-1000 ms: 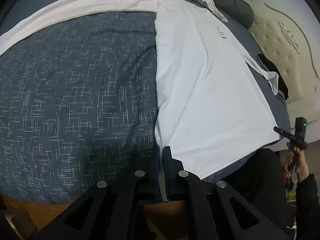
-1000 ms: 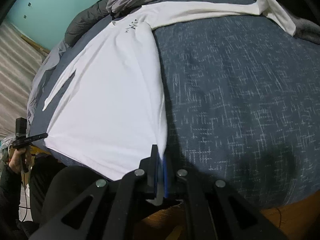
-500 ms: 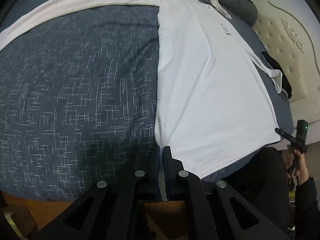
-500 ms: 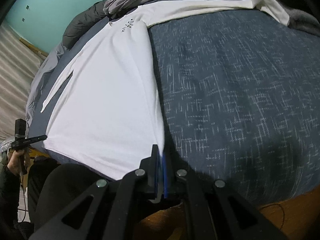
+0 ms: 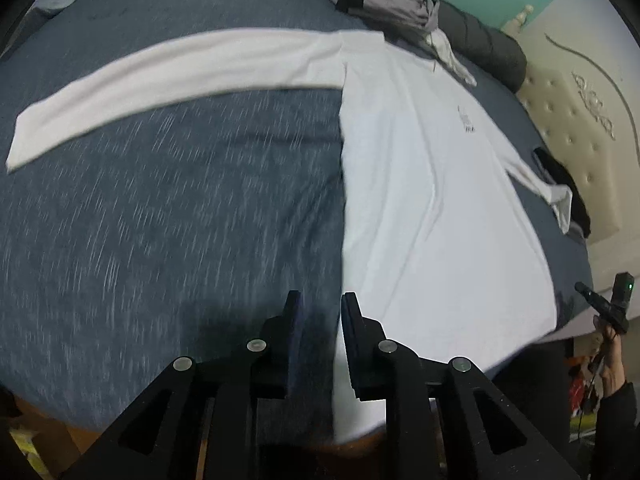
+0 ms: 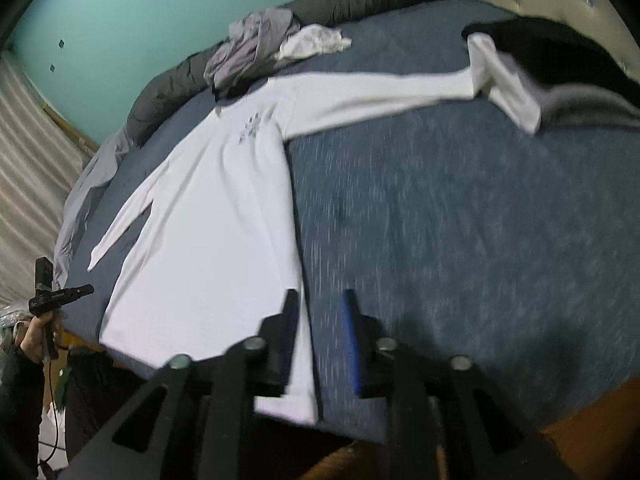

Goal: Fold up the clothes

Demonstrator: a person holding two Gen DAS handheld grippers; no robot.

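Note:
A white long-sleeved shirt lies flat on the dark blue bed cover, chest print up and both sleeves spread sideways. My left gripper hovers above the shirt's bottom-left hem corner. Its jaws are opening; the hem lies under the gap, untouched by the pads. In the right wrist view the same shirt stretches away from my right gripper, which hangs over the other hem corner. Those jaws are opening too, and the pads do not press the cloth. The far sleeve ends near a black garment.
A heap of grey and white clothes and a dark rolled duvet lie at the far side. A cream padded headboard borders the bed. The person's other hand with its gripper shows at the bed edge. Wooden floor lies below.
Both grippers were shut on the hem corners and have let go; their jaws now stand apart. Both have lifted and pulled back, and the shirt rests flat on the bed.

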